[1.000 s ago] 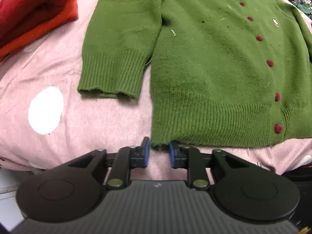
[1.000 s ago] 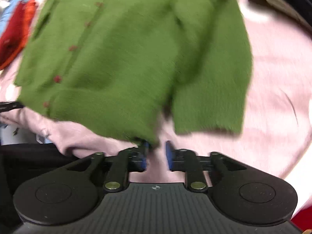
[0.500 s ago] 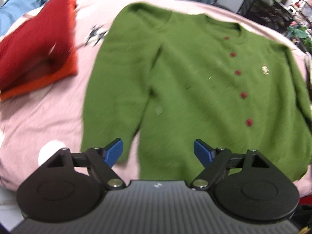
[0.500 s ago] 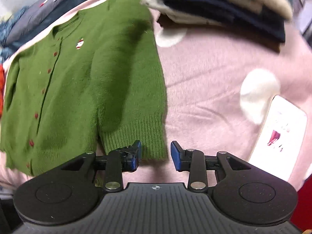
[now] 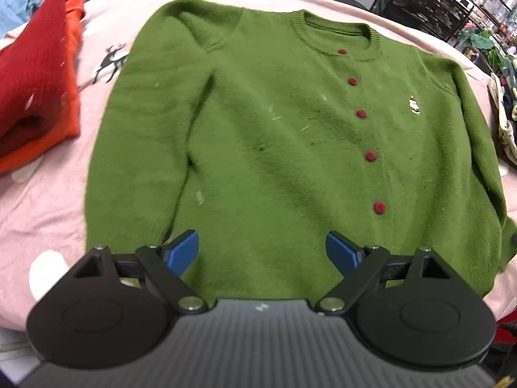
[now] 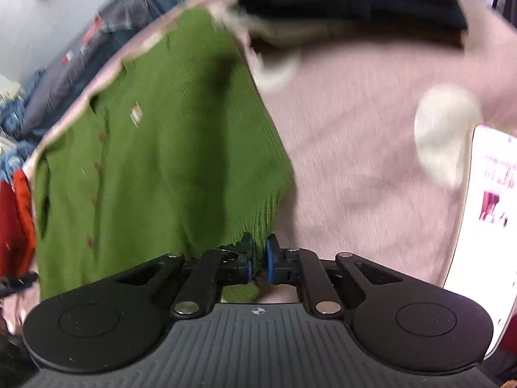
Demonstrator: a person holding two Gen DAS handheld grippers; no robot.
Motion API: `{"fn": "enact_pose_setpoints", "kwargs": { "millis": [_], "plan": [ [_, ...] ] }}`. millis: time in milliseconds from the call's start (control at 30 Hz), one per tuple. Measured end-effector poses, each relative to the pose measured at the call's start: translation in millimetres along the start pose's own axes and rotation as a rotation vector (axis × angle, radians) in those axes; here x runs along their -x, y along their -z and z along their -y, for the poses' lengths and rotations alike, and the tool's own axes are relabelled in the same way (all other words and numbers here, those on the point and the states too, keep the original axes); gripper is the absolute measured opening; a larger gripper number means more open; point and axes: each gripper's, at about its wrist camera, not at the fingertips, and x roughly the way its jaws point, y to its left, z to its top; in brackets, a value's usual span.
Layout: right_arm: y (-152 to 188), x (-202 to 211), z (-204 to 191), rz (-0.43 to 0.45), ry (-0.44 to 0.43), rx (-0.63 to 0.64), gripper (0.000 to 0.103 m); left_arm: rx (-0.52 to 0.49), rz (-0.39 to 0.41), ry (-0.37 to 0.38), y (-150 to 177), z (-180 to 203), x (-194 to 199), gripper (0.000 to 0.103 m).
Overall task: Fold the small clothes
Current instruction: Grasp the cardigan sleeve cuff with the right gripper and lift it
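Your right claw (image 6: 258, 260) is closing on the ribbed cuff (image 6: 261, 223) of the green cardigan (image 5: 290, 135), which lies buttoned and face-up on the pink sheet (image 6: 355, 148); the bite looks shallow, right at the knit's edge, so the cuff could slip free as you carry the sleeve across. Your left claw (image 5: 261, 252) hangs over the hem with its jaws opening wide and nothing between them, so nothing pins the body. If you pull the sleeve fast, the whole cardigan may drag toward the red folded stack (image 5: 35, 80) and bunch instead of creasing cleanly.
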Motion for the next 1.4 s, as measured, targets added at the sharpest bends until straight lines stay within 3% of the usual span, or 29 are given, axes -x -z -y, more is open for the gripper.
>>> {"fn": "enact_pose_setpoints", "kwargs": {
  "millis": [167,333,400,500,633,767,833,967,1100,1267,1400],
  "plan": [
    [-57,68,-25,0.152,-0.114,-0.020,0.011,-0.067,0.001,0.025,-9,22,-6,0.088],
    [-121,166,-46,0.352,-0.375,-0.083,0.010,-0.079,-0.003,0.059,-14,38,-13,0.089],
    [-145,190,-55,0.416,-0.439,-0.055,0.010,-0.079,-0.005,0.073,-16,42,-17,0.090],
    [-175,195,-57,0.434,-0.503,-0.076,0.010,-0.088,-0.021,0.085,-20,49,-23,0.090],
    [-203,180,-49,0.430,-0.683,-0.232,0.010,-0.088,-0.003,0.093,-25,51,-21,0.091],
    [-235,185,-50,0.512,-0.724,-0.238,0.010,-0.053,-0.002,0.084,-24,44,-19,0.091],
    [-249,176,-54,0.491,-0.693,-0.248,0.010,-0.037,-0.008,0.074,-22,38,-19,0.091],
    [-242,147,-74,0.388,-0.653,-0.191,0.011,0.006,-0.017,0.047,-15,23,-19,0.091],
    [-238,103,-100,0.274,-0.677,-0.194,0.011,0.047,-0.023,0.017,-9,7,-19,0.092],
    [-230,51,-174,0.121,-0.763,-0.108,0.011,0.101,-0.008,-0.006,-8,-11,-16,0.093],
    [-213,-6,-244,0.002,-0.739,-0.026,0.011,0.107,0.045,-0.057,-13,-16,-9,0.099]
  ]
}}
